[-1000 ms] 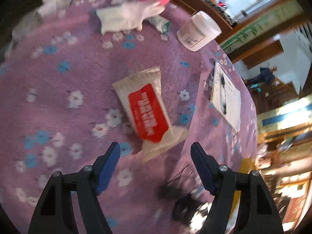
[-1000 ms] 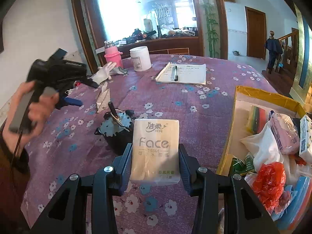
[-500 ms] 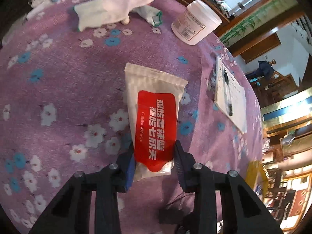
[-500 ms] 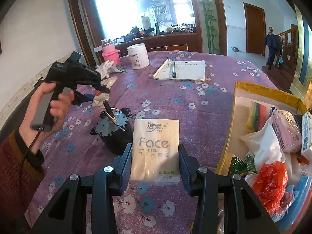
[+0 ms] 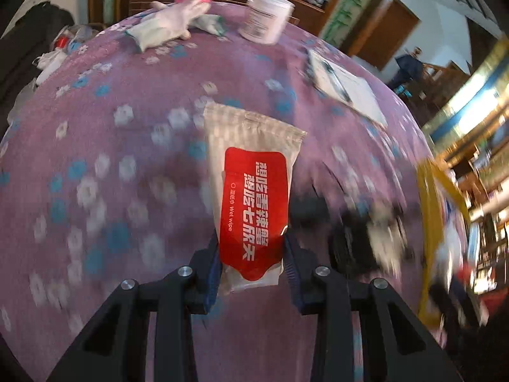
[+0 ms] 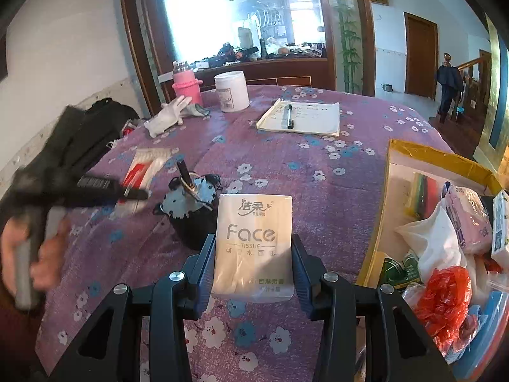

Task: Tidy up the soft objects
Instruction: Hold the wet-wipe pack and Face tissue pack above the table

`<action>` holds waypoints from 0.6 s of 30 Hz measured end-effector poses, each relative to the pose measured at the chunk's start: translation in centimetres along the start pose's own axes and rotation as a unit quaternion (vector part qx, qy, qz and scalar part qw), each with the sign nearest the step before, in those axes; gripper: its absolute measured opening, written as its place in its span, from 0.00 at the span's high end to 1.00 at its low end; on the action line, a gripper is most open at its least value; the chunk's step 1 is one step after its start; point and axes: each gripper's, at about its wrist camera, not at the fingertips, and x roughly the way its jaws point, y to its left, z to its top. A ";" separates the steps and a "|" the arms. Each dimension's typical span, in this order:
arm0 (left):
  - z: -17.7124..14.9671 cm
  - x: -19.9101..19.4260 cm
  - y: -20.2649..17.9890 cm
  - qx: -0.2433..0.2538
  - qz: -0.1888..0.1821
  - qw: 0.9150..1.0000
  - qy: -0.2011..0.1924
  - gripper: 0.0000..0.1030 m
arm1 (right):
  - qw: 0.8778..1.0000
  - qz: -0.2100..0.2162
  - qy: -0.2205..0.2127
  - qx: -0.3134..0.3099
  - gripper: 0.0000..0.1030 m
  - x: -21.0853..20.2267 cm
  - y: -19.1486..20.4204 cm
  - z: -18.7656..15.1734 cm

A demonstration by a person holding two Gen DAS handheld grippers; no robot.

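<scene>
Purple floral tablecloth [image 6: 318,165]: one wet-wipe packet [image 5: 254,203] pinched by left gripper [image 5: 251,254]; one tissue pack [image 6: 254,242] clamped by right gripper [image 6: 253,270].

On the table [image 6: 318,191], the tissue pack [image 6: 253,242] sits between the right gripper [image 6: 253,273] fingers, with the box [image 6: 413,156] of soft goods to its right. Left of the pack stands a small motor [image 6: 187,203]; further left, the wet-wipe packet [image 5: 251,203] sits between the left gripper [image 5: 251,267] fingers (apparently clear of the cloth). Behind lie a glove [image 6: 168,116], jar [image 6: 231,91] and notepad [image 6: 302,117].
</scene>
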 end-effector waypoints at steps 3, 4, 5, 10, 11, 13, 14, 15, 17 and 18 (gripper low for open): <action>-3.1 -1.3 -1.3 0.035 0.018 0.999 -0.019 0.66 | 1.000 -0.001 0.003 -0.003 0.55 0.1 0.1 -0.1; -4.2 -1.7 -1.7 0.043 0.023 0.998 -0.031 0.66 | 1.000 -0.001 0.003 -0.004 0.54 0.1 0.2 -0.1; -4.9 -2.0 -2.0 0.053 0.033 0.997 -0.042 0.66 | 1.000 -0.002 0.002 -0.006 0.54 0.0 0.3 -0.2; -6.7 -2.0 -4.0 0.099 0.070 0.989 -0.083 0.66 | 1.000 -0.005 0.000 -0.005 0.54 -0.4 1.5 -0.8; -6.8 -2.1 -4.2 0.102 0.069 0.989 -0.087 0.66 | 1.000 -0.009 -0.002 -0.008 0.54 -0.6 2.0 -1.1; -7.1 -2.4 -4.5 0.113 0.084 0.984 -0.105 0.66 | 0.999 -0.031 -0.011 -0.033 0.54 -1.0 3.6 -1.9; -7.2 -2.5 -4.8 0.119 0.090 0.982 -0.113 0.66 | 0.998 -0.041 -0.018 -0.045 0.54 -1.2 4.3 -2.2; -7.3 -2.8 -4.9 0.122 0.090 0.981 -0.119 0.66 | 0.997 -0.043 -0.024 -0.055 0.54 -1.4 4.8 -2.3; -7.3 -3.3 -5.3 0.128 0.096 0.977 -0.139 0.66 | 0.997 -0.038 -0.031 -0.059 0.54 -1.6 5.1 -2.4; -7.5 -3.5 -5.4 0.131 0.099 0.975 -0.147 0.66 | 0.997 -0.037 -0.034 -0.060 0.54 -1.7 5.1 -2.4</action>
